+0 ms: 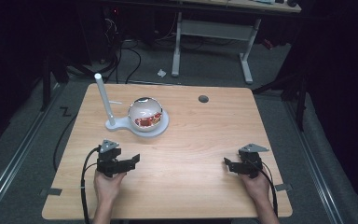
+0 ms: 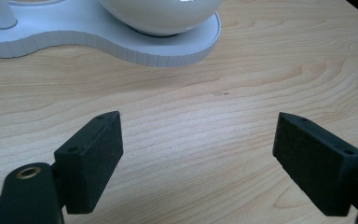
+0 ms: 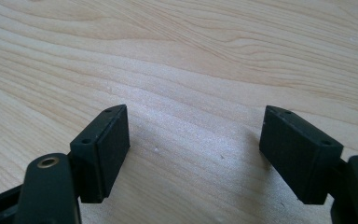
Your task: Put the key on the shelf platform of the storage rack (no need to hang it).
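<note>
Left claw (image 1: 133, 161): a hand is holding it low over the near-left part of the worktop (image 1: 200, 140); its jaws are standing wide apart, released, gripping nothing.
Right claw (image 1: 227, 163): another hand is holding it at the near right, well apart from the left one; jaws likewise spread and empty, pointing over bare wood in the right gripper view.
Ball (image 1: 145, 113): a glossy, pale sphere with a red pattern on its near side is sitting on the round end of the stand, beyond the left claw toward the far left.
Stand (image 1: 161, 126): a flat white base is lying on the worktop; its ribbed edge is showing in the left gripper view, just ahead of the jaws.
Post (image 1: 105, 100): a white rod is rising, slightly tilted, from the stand's left end, beside the ball.
Step in hand: by my judgement, the left claw is approaching the ball. Doing it well means keeping the jaws fully spread, centring them on the sphere's widest part, closing gently since the glossy surface may slip, and steering clear of the post.
Writing: no brand or label is readable; the red pattern is too small to make out.
Far edge: a grey round cap (image 1: 203, 99) is sitting in the worktop.
</note>
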Demonstrator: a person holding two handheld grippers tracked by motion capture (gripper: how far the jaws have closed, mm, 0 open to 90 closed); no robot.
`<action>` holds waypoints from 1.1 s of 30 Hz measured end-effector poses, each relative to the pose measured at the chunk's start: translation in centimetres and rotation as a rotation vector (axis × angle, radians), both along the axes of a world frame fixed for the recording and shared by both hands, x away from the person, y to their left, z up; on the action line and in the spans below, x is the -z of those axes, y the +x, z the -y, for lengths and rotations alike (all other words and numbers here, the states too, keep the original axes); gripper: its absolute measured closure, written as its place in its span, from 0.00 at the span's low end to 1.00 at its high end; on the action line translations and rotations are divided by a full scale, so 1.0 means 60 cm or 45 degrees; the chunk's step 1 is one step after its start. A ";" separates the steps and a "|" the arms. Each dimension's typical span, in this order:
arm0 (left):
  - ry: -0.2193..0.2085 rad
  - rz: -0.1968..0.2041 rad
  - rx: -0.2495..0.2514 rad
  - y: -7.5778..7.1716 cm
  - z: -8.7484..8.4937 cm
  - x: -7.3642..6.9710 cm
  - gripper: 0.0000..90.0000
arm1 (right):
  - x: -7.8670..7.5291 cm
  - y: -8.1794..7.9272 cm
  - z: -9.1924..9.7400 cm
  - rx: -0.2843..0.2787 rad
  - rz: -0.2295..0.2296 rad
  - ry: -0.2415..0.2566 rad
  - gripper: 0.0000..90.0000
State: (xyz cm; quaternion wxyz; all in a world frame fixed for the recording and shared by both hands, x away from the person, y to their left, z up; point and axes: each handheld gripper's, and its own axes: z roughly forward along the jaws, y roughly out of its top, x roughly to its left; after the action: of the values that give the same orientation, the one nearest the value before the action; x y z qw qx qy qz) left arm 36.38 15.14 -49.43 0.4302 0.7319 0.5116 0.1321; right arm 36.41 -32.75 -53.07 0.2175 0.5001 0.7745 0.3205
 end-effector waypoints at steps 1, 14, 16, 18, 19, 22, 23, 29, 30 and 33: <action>0.005 -0.005 -0.002 0.000 0.001 0.002 0.18 | 0.000 0.000 0.000 0.000 0.000 0.000 0.27; 0.095 -0.026 -0.018 0.009 0.019 0.035 0.18 | 0.000 0.000 0.000 -0.002 0.000 0.000 0.27; 0.122 -0.018 -0.015 0.009 0.022 0.037 0.18 | 0.000 0.000 0.000 -0.002 -0.001 -0.001 0.27; 0.134 -0.009 -0.022 0.008 0.024 0.041 0.18 | 0.000 0.000 0.000 -0.001 0.000 -0.001 0.27; 0.137 -0.010 -0.026 0.008 0.025 0.043 0.18 | 0.000 0.000 0.000 -0.001 0.000 -0.001 0.27; 0.170 -0.005 -0.039 0.010 0.028 0.048 0.18 | 0.000 0.000 0.000 -0.001 0.001 0.000 0.27; 0.179 0.000 -0.043 0.010 0.029 0.049 0.19 | 0.000 0.000 0.000 -0.001 0.001 0.000 0.27; 0.236 0.014 -0.065 0.013 0.032 0.059 0.18 | 0.000 0.000 0.000 -0.001 0.001 0.000 0.27; 0.245 0.013 -0.063 0.014 0.033 0.060 0.18 | 0.000 0.000 0.000 -0.001 0.000 0.000 0.27; 0.272 0.017 -0.062 0.015 0.038 0.064 0.19 | 0.000 0.000 0.000 -0.002 0.001 0.000 0.27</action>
State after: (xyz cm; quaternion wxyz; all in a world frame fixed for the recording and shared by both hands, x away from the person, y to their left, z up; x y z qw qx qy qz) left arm 37.31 12.86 -53.30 0.3497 0.7601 0.5094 0.2013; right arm 36.41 -32.73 -53.07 0.2174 0.4995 0.7748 0.3208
